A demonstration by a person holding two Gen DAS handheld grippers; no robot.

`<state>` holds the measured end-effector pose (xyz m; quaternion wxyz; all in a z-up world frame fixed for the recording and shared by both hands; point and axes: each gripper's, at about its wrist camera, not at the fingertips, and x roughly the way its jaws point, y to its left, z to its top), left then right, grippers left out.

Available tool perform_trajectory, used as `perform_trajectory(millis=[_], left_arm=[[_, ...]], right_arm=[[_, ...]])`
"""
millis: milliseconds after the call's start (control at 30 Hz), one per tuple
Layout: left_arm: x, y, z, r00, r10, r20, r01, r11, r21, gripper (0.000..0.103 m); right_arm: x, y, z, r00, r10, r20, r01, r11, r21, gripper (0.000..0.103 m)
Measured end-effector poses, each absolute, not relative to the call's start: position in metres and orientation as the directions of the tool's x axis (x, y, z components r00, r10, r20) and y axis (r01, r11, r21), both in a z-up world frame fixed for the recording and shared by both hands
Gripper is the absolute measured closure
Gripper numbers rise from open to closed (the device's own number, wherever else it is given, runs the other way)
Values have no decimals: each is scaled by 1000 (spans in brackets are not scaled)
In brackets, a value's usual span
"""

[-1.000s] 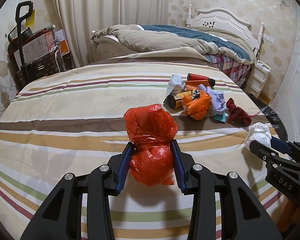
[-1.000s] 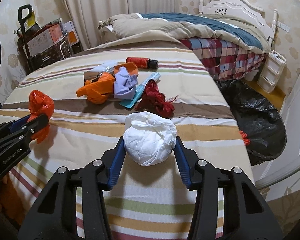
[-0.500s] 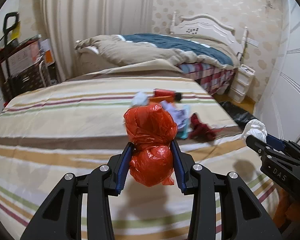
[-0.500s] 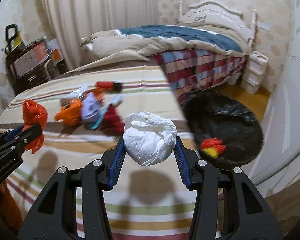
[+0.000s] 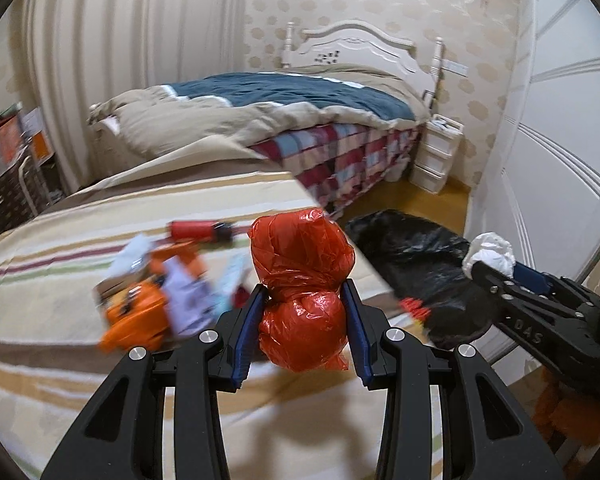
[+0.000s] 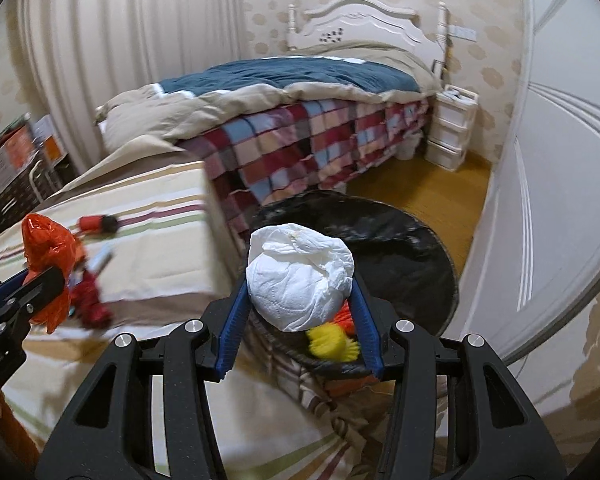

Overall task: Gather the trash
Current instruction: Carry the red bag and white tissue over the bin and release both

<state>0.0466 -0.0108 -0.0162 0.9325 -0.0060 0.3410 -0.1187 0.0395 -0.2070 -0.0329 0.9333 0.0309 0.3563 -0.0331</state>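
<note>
The right gripper has its jaws clamped on a white wad, and it hangs just above the near rim of the black trash bag, which lies open on the floor beside the striped bed. The left gripper has its jaws clamped on a red plastic bundle, which is over the bed edge, short of the bag.

In my judgement the task is partly done. Inside the bag, something yellow and something orange-red already lie, and two more pieces are in the air on the way to it. What is left is a small pile on the bed, farther from the bag: an orange piece, a pale purple piece, a dark red tangle and a red can. These are blurred, so I cannot name them better.

The only writing I can read is "DAS" on the right gripper's body in the left view. The boxes far behind the bed have labels, but they are too blurred.
</note>
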Motion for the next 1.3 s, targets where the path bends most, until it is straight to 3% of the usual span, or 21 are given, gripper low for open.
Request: perform_trajectory(millis=[400, 1100, 1200, 1300], left_arm=[[92, -85, -38, 696, -240, -677, 293, 955, -38, 63], [130, -127, -54, 662, -222, -716, 306, 952, -12, 63], [131, -129, -54, 664, -222, -714, 310, 951, -8, 62], [132, -128, -54, 665, -217, -714, 304, 953, -7, 51]], right_arm=[[81, -254, -51, 722, -75, -688, 151, 987, 50, 55], [108, -291, -70, 693, -97, -714, 216, 973, 77, 55], [109, -294, -73, 691, -105, -715, 227, 971, 76, 54], [108, -296, -73, 695, -117, -710, 241, 967, 77, 42]])
